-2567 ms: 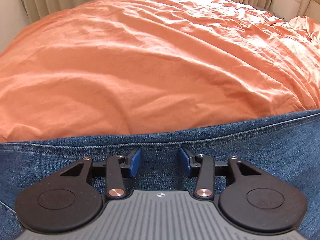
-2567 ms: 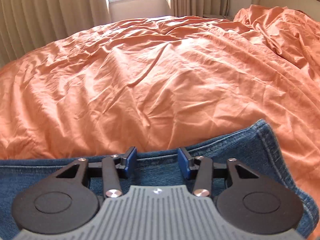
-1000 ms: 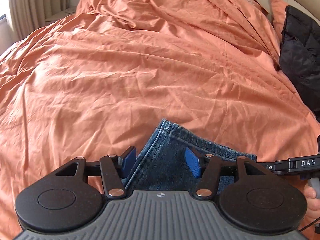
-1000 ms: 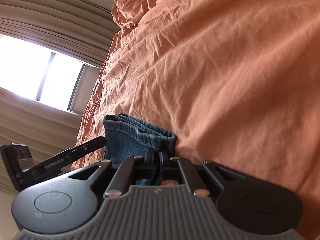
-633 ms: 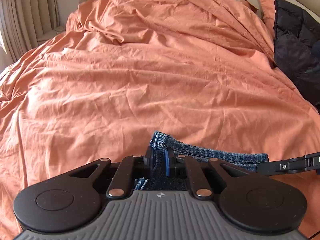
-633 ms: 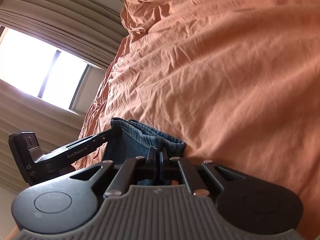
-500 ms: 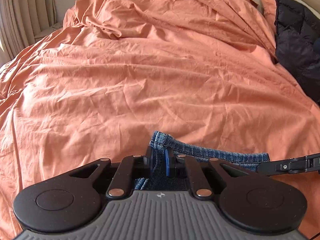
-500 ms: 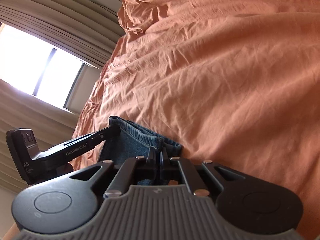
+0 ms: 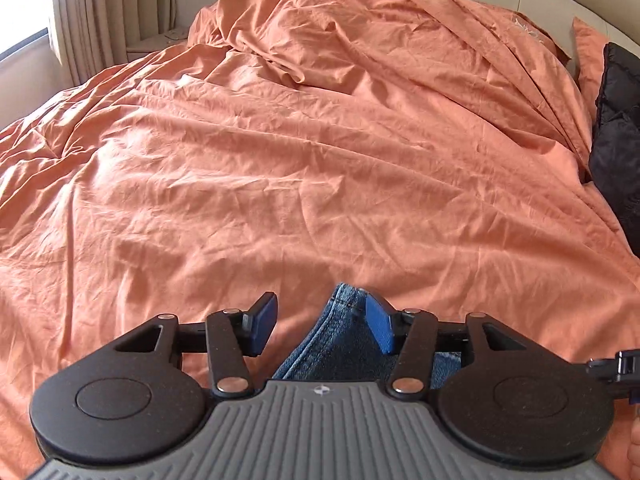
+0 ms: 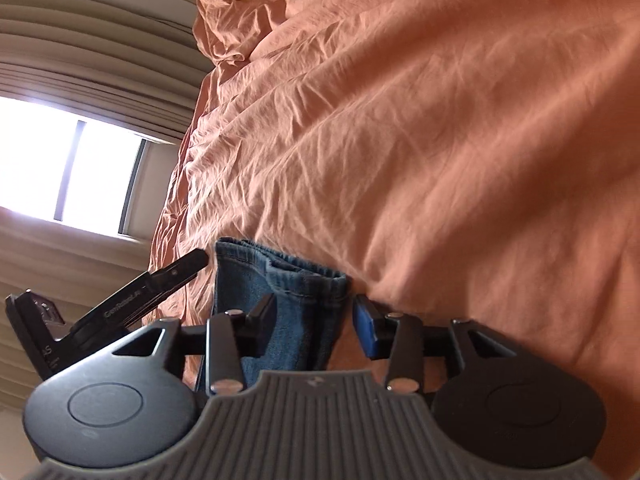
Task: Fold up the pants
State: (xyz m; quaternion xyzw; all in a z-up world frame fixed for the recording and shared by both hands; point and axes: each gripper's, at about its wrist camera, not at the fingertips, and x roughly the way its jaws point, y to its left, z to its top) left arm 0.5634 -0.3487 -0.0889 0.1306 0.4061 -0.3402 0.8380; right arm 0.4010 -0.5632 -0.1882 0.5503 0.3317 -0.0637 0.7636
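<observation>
Orange bedding (image 9: 280, 184) carries folded jeans (image 9: 336, 344) between both grippers' opening, unclamped jaws.

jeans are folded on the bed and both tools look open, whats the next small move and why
Probably back both tools away. The left tool and right tool are opening, neither pinching the denim; the jeans lie folded on the orange duvet.

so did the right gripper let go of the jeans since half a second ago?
Yes. The right gripper is opening: its pads, earlier clamped on the jeans, now stand apart; the denim's folded edge lies loose between them on the orange duvet.
</observation>
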